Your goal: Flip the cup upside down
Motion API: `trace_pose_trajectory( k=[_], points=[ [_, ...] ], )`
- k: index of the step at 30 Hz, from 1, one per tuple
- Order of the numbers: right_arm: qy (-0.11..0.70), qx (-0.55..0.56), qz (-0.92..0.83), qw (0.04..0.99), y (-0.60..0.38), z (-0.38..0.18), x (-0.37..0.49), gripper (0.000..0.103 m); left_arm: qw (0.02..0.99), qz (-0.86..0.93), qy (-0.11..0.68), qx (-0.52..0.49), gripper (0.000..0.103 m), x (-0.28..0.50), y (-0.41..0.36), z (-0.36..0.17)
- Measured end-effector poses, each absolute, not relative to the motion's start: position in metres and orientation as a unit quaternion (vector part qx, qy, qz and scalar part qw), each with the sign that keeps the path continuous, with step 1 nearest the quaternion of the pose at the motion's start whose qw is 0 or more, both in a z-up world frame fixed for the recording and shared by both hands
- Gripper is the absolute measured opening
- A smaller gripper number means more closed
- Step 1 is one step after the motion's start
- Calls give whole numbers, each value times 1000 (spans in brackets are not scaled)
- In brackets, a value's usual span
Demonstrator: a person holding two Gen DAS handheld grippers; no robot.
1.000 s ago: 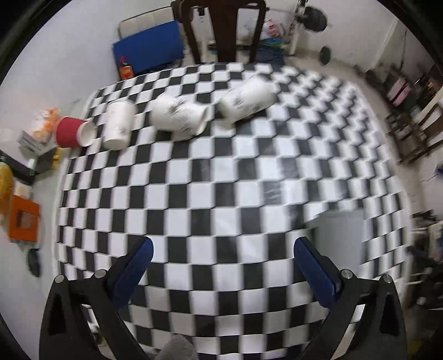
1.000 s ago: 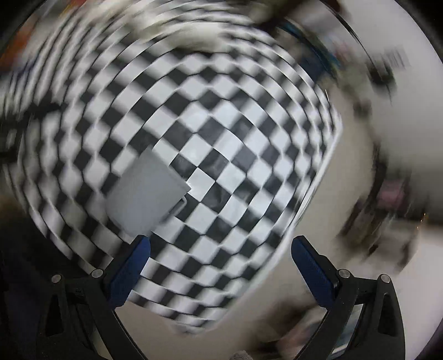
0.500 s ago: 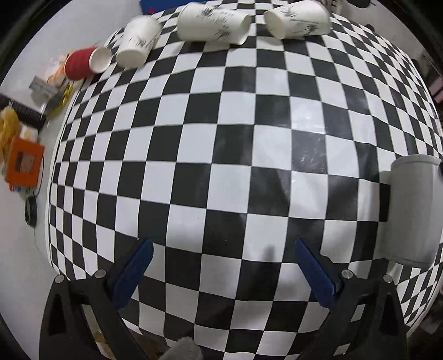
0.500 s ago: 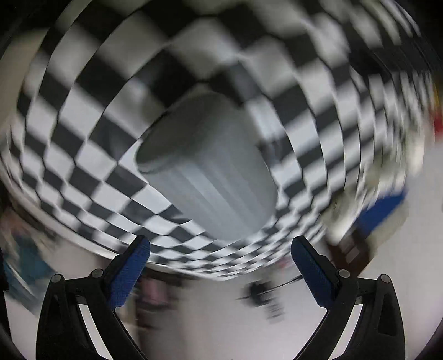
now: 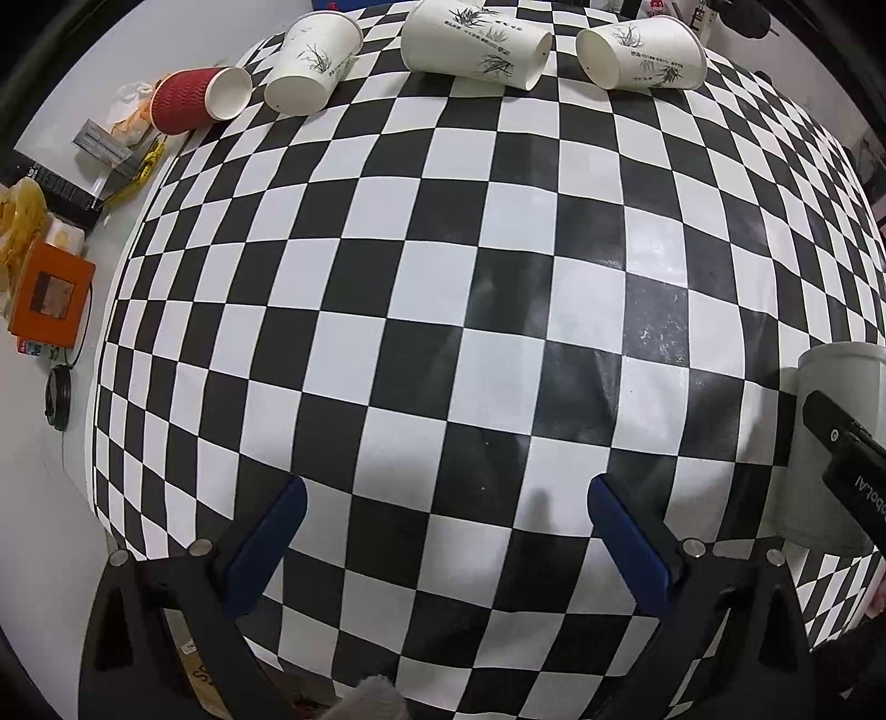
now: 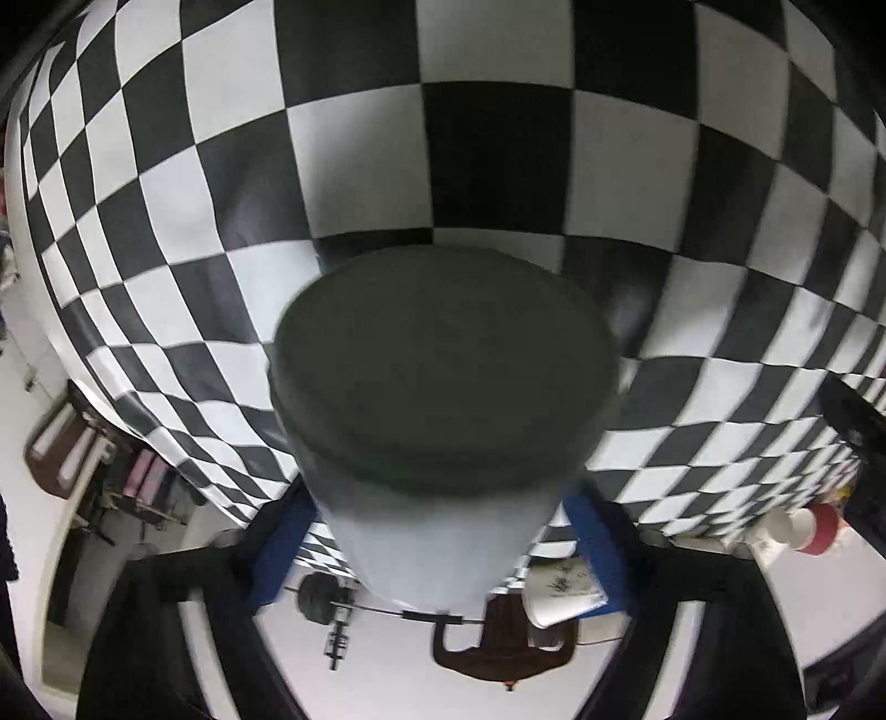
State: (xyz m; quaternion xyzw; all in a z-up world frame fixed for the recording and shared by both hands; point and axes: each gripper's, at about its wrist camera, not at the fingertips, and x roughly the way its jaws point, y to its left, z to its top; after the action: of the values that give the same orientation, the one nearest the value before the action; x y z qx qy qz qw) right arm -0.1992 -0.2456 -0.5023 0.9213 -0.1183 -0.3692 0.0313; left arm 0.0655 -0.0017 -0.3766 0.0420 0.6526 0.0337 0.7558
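Cup sits between right gripper fingers, its mouth hidden.

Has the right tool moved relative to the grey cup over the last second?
Yes. The right tool has closed in on the grey cup, which now sits between its fingers on the checkered tablecloth.

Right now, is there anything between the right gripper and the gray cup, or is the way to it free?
Nothing visible stands between them. The gray cup sits directly between the blue fingers of the right gripper, one on each side of its wall. The checkered cloth around it is bare there; the paper cups lie far off.
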Motion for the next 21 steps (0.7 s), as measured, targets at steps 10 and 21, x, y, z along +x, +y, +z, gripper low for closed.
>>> trace_pose_trajectory(
  k=[10,21],
  points=[
    [-272,884,-367,-98,-209,-494,-179,84,773,33,632,46,103,77,13,-359],
    [-762,448,-210,-418,-181,-467,-20,84,789,59,610,30,103,90,39,-339]
  ],
)
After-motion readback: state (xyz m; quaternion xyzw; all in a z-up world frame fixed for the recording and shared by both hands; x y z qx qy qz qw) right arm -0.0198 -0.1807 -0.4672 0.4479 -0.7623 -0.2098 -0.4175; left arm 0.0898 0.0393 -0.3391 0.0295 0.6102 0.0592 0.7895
